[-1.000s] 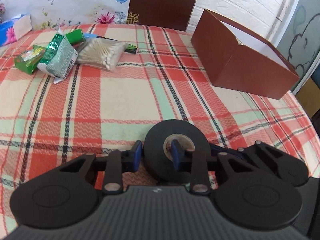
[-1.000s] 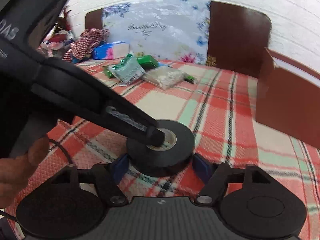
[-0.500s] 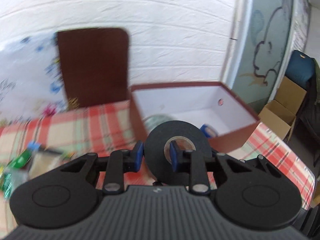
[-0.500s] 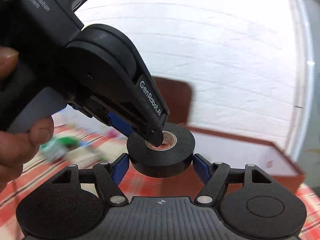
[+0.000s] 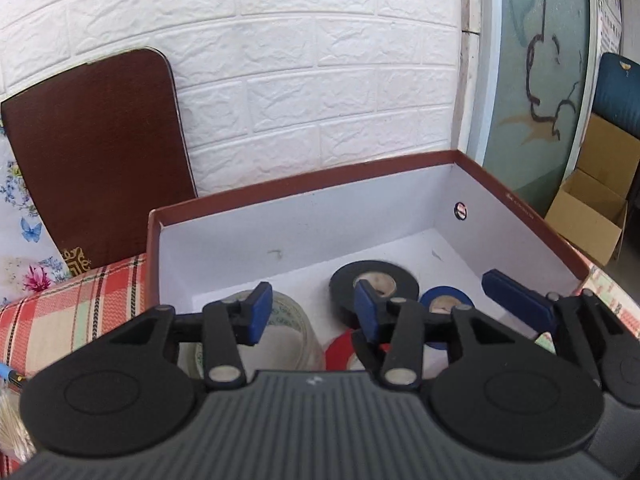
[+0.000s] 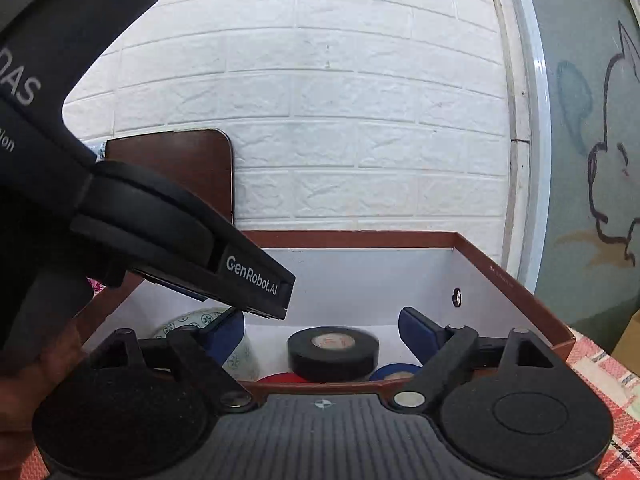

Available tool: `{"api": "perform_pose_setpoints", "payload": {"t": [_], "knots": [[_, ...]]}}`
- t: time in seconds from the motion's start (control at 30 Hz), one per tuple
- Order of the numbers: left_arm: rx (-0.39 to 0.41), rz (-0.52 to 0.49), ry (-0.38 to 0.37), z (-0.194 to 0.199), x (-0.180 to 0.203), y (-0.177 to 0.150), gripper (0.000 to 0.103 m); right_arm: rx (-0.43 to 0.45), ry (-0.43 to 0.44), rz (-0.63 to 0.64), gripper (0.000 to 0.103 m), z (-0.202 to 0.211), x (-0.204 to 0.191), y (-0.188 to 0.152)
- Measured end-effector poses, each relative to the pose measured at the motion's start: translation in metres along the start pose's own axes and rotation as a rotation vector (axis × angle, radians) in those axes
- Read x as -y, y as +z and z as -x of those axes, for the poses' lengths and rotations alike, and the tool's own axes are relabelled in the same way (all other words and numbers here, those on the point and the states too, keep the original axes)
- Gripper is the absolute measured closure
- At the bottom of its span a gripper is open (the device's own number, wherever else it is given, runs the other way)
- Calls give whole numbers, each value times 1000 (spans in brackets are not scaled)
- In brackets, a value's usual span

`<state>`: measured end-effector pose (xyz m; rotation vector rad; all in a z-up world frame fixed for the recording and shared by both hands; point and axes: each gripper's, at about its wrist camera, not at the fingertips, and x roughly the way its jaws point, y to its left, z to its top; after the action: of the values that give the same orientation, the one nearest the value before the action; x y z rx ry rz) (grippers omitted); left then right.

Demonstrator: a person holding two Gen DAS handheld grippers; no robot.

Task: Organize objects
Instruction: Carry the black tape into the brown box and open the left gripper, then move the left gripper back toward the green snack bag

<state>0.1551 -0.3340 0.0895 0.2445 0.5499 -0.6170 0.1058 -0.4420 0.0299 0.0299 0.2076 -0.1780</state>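
A brown box [image 5: 304, 184] with a white inside holds several tape rolls. A black roll [image 5: 374, 280], slightly blurred, is low in the box above a red roll [image 5: 340, 356] and a blue roll [image 5: 446, 304]; I cannot tell if it rests on them. A clear patterned roll [image 5: 288, 320] lies to its left. My left gripper [image 5: 313, 312] hangs over the box, jaws opening, with nothing between them. My right gripper [image 6: 324, 332] is also opening. The black roll [image 6: 332, 354] lies between its pads, clear of both. A left finger [image 6: 256, 280] reaches in from the left.
A dark brown board [image 5: 96, 160] leans on the white brick wall behind the box. The plaid tablecloth [image 5: 60, 320] shows at the left. An open cardboard carton [image 5: 592, 208] stands on the floor to the right. A person's hand [image 6: 20, 380] holds the left gripper.
Both grippers lifted the black roll off the tablecloth and carried it over the box. Their jaws have since spread, and the roll has left them and dropped into the box.
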Motion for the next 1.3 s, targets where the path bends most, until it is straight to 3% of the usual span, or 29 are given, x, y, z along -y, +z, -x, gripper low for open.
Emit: {"api": "perform_pose_setpoints", "payload": {"t": [0.17, 0.37, 0.53, 0.6, 0.7, 0.77, 0.8, 0.83, 1.0, 1.07, 1.13, 1.23, 1.3], "knots": [[-1, -10, 16, 18, 4, 2, 53, 32, 5, 17, 24, 9, -3, -2], [24, -18, 24, 62, 6, -8, 50, 114, -10, 18, 23, 56, -13, -7], [11, 6, 45, 99, -16, -48, 49, 17, 52, -66, 23, 93, -19, -22], [-5, 32, 68, 112, -34, -76, 47, -71, 114, -98, 23, 82, -28, -33], [-94, 63, 161, 116, -71, -130, 44, -250, 235, -74, 29, 66, -56, -52], [-201, 117, 268, 112, -107, -170, 45, -307, 289, 50, 32, 74, -93, -59], [-233, 172, 303, 114, -128, -189, 40, -315, 312, 96, 32, 83, -110, -61], [-174, 238, 288, 128, -148, -203, 34, -329, 340, 124, 32, 82, -121, -63], [-95, 249, 511, 161, -215, -246, 22, -404, 454, 219, 32, 75, -168, -69], [-59, 288, 558, 166, -245, -260, 14, -414, 501, 220, 32, 71, -185, -64], [-51, 425, 581, 171, -278, -262, 14, -406, 524, 238, 30, 63, -207, -61], [-40, 466, 707, 170, -315, -267, 16, -347, 569, 283, 35, 57, -247, -59], [-23, 555, 695, 174, -343, -273, 17, -296, 583, 308, 35, 51, -273, -52]]}}
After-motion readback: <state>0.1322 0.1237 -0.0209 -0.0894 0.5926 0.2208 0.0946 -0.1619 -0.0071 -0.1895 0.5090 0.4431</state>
